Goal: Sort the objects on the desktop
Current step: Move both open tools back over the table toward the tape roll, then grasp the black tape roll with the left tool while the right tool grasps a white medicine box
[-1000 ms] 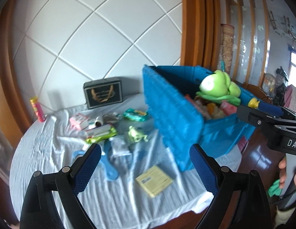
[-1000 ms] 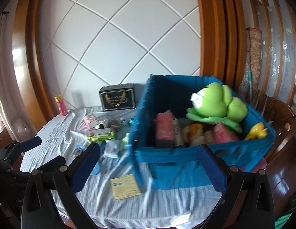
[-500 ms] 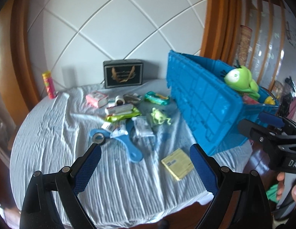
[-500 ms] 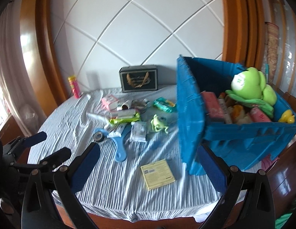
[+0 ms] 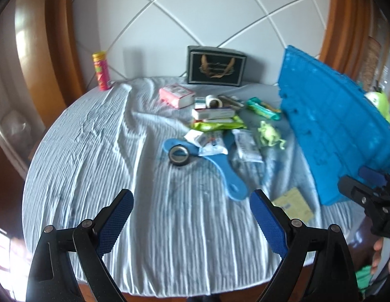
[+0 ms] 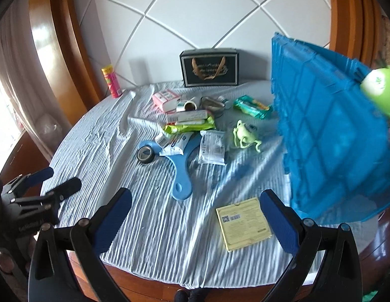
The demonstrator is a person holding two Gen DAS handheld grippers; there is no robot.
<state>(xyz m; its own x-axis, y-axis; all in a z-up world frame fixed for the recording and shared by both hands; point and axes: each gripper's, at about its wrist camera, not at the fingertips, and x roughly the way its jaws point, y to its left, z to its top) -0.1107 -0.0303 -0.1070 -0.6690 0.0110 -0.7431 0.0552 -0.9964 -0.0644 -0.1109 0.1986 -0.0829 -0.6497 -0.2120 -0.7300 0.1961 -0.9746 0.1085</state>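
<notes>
Desktop objects (image 6: 192, 125) beside blue crate (image 6: 330, 136)

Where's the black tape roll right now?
In both views, the black tape roll lies mid-table on the blue paddle's round left end, left of the clutter.

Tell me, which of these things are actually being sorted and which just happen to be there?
Likely part of the sorting:
blue crate
yellow card
blue paddle
tape roll
green toy figure
pink box

Probably just lying about:
black gift box
pink can
striped tablecloth
</notes>
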